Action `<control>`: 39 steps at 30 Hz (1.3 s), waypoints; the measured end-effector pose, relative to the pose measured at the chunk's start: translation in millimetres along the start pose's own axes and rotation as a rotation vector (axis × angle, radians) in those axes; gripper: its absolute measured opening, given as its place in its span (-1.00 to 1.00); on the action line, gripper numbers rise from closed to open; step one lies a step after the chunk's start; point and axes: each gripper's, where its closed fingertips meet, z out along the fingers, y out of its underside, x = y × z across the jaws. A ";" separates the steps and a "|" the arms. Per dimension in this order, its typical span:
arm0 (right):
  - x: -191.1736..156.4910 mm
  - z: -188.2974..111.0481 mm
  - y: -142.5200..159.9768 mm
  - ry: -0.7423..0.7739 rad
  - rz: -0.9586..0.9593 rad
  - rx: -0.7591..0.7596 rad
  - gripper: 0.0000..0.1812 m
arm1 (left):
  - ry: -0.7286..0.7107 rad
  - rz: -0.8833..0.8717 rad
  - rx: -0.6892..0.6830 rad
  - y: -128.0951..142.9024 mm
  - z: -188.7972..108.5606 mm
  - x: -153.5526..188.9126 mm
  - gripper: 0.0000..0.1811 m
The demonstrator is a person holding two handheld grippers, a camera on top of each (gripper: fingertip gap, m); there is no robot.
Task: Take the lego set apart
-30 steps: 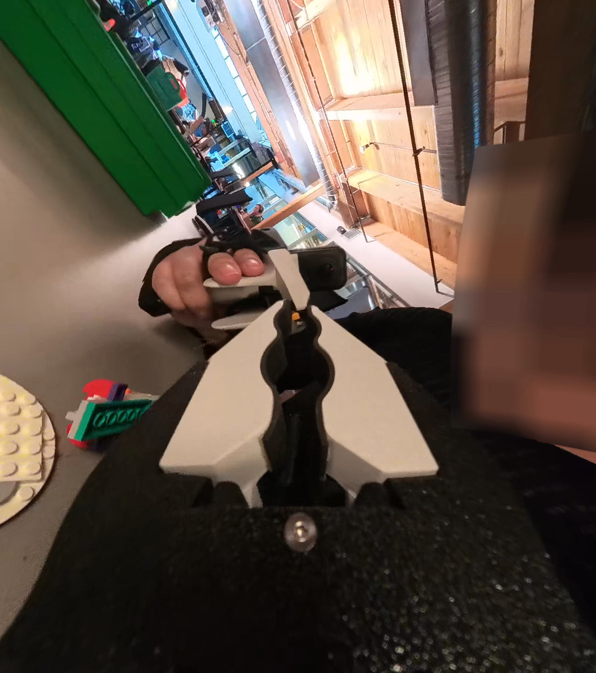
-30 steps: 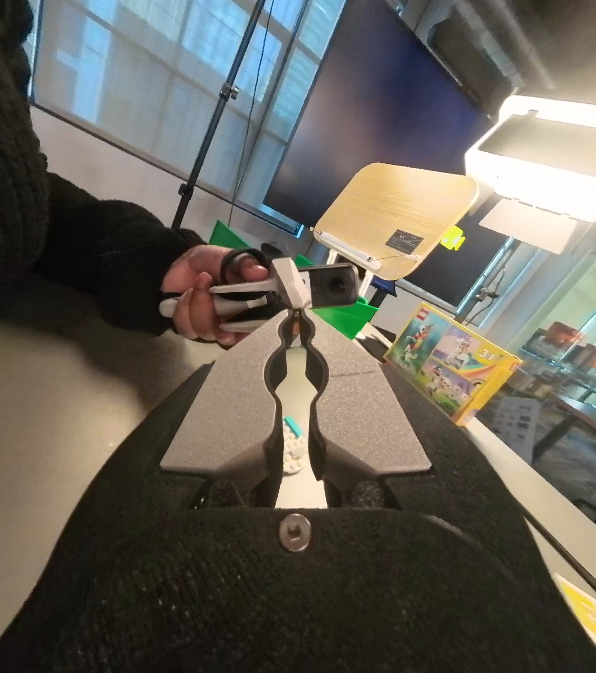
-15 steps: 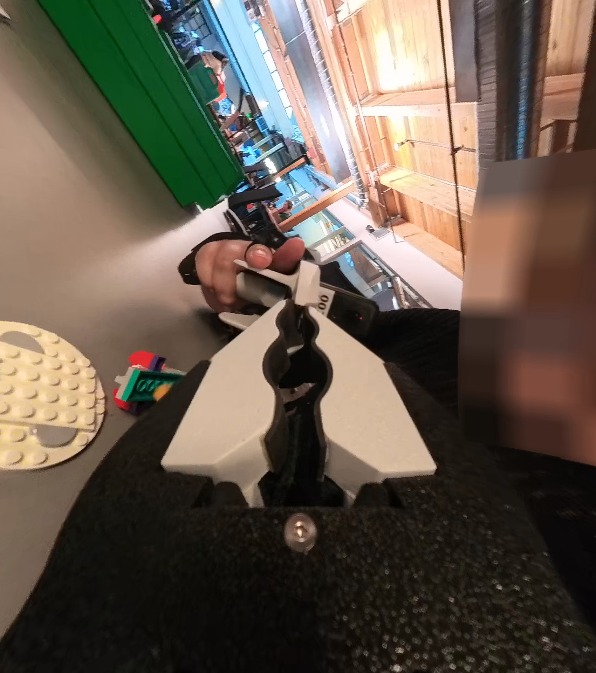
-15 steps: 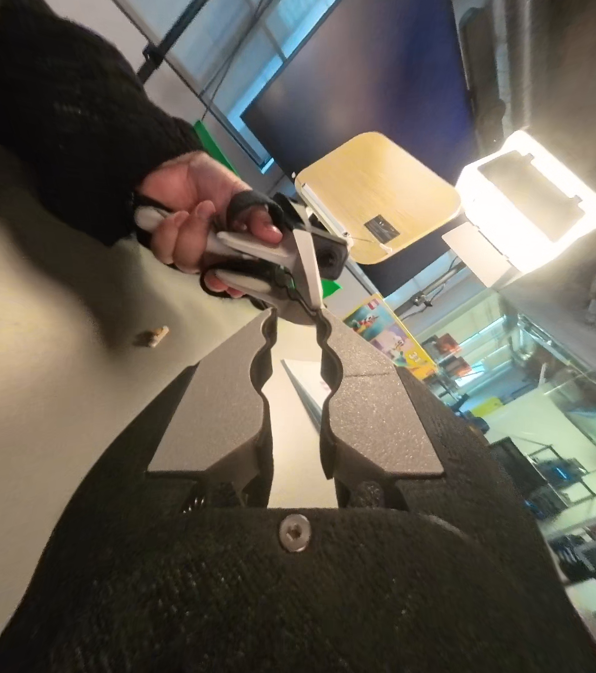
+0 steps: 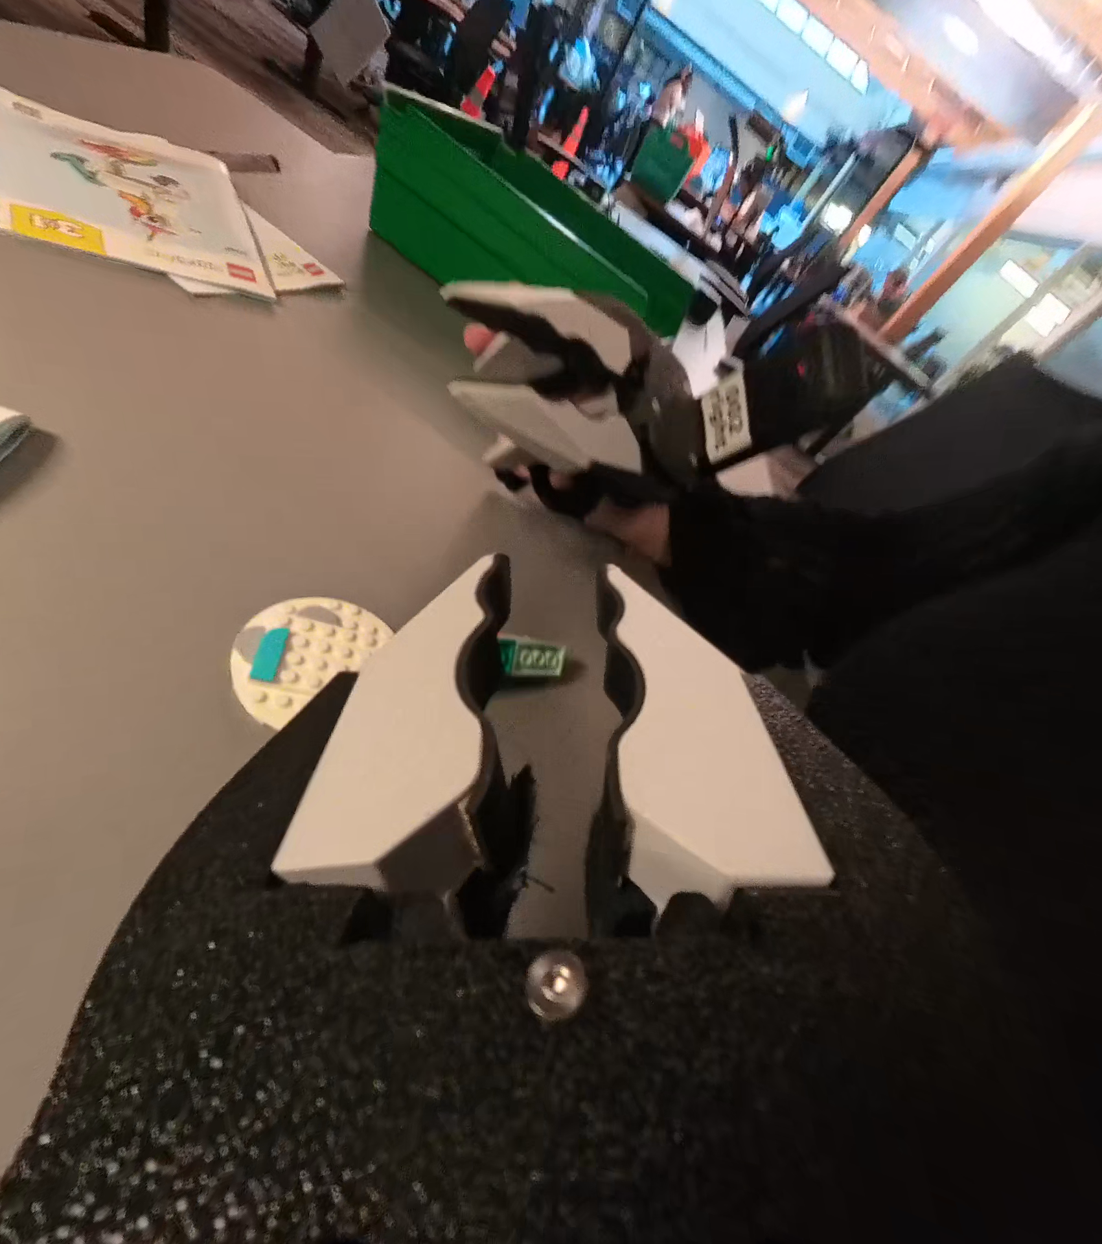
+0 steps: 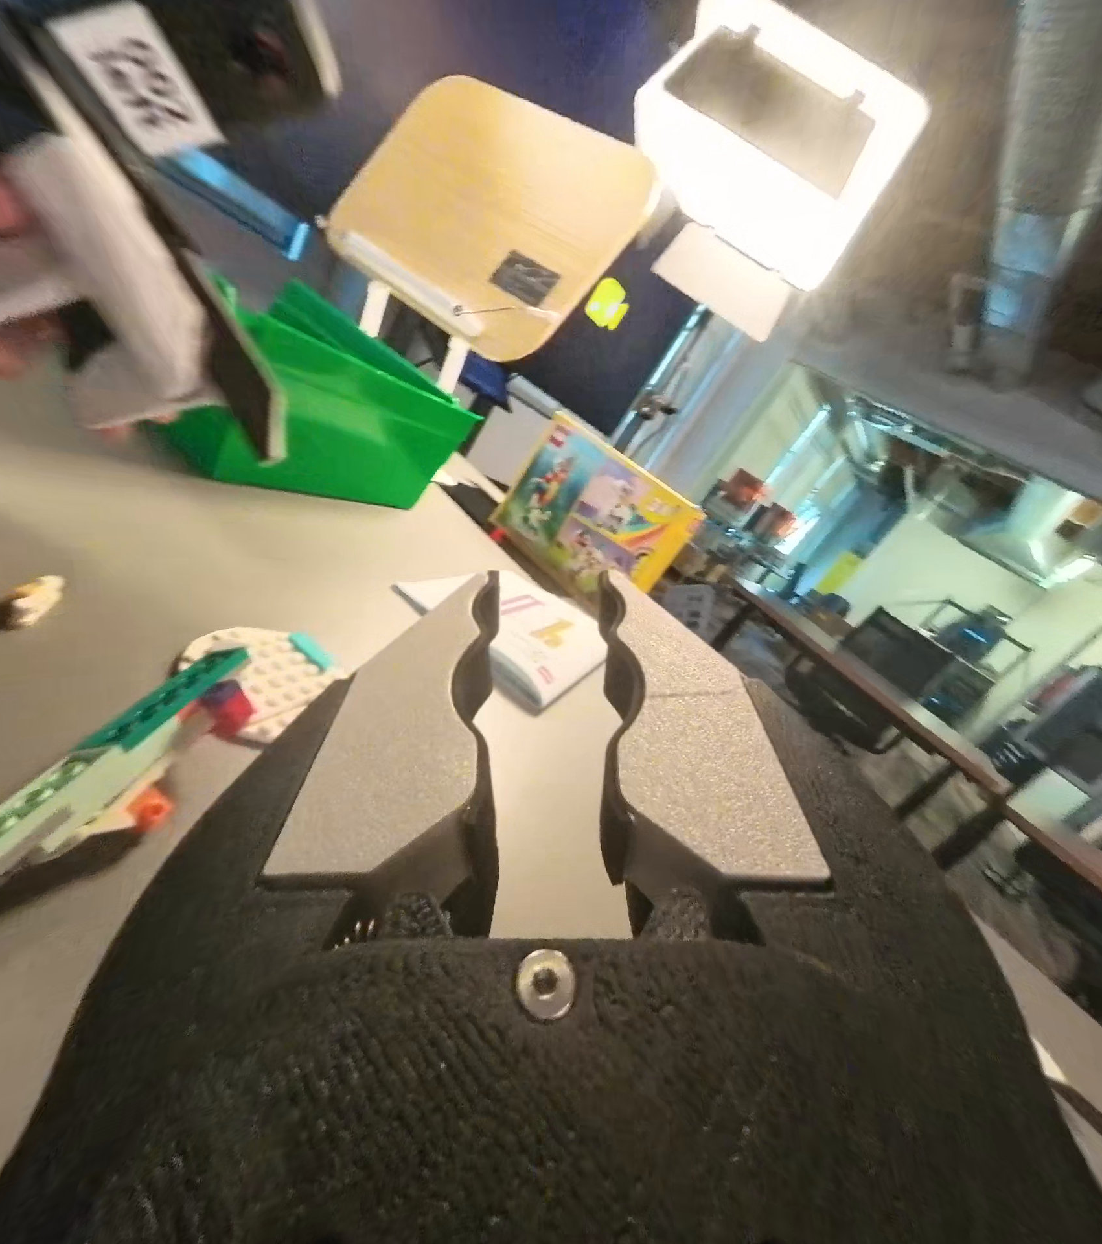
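Both units are empty. The left hand-held gripper has its fingers spread above the counter. A green brick lies on the counter, visible in the gap between the fingers. A round white plate with a teal tile lies just left of the left finger.

The right hand-held gripper also has its fingers spread, nothing between them. To its left lies the lego set, a green-and-white assembly, with the plate just beyond it. A booklet lies ahead of the fingertips. A green bin stands farther ahead-left.
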 end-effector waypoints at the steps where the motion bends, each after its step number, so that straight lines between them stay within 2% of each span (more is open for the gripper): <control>1: 4.5 -0.7 0.8 0.026 -0.002 0.002 -0.69 | -0.006 0.039 -0.018 6.5 -1.1 5.5 -0.73; 5: 17.4 -1.6 9.5 0.087 -0.036 -0.022 -0.70 | -0.051 0.103 -0.012 23.2 -7.5 16.9 -0.69; 8: 29.6 1.0 16.6 0.134 -0.031 -0.039 -0.69 | -0.086 0.158 0.024 30.2 -9.4 26.5 -0.48; 11: 38.5 1.6 21.1 0.174 -0.030 -0.056 -0.65 | -0.015 0.261 -0.079 56.6 -1.8 55.5 -0.37; 13: 42.8 0.4 22.4 0.198 -0.026 -0.063 -0.64 | 0.077 0.308 -0.202 83.7 4.3 79.2 -0.39; 15: 46.9 -1.3 23.6 0.220 -0.022 -0.070 -0.64 | 0.135 0.352 -0.302 106.6 9.0 94.0 -0.53; 18: 51.1 -3.9 25.3 0.247 -0.025 -0.084 -0.63 | 0.155 0.419 -0.409 130.9 15.2 100.0 -0.67; 23: 52.8 -9.3 26.5 0.262 -0.025 -0.101 -0.63 | 0.133 0.463 -0.442 146.8 28.1 102.7 -0.80; 28: 54.5 -11.7 26.9 0.264 0.005 -0.097 -0.63 | 0.121 0.467 -0.496 153.4 30.8 98.8 -0.79; 32: 53.3 -10.7 27.4 0.255 0.012 -0.097 -0.62 | 0.120 0.469 -0.501 152.3 33.5 96.3 -0.93; 36: 52.0 -10.0 27.2 0.246 0.017 -0.094 -0.62 | 0.131 0.481 -0.506 152.5 34.7 96.4 -0.95; 39: 52.5 -10.2 26.7 0.246 0.024 -0.089 -0.62 | 0.114 0.572 -0.493 150.9 35.2 94.3 -1.00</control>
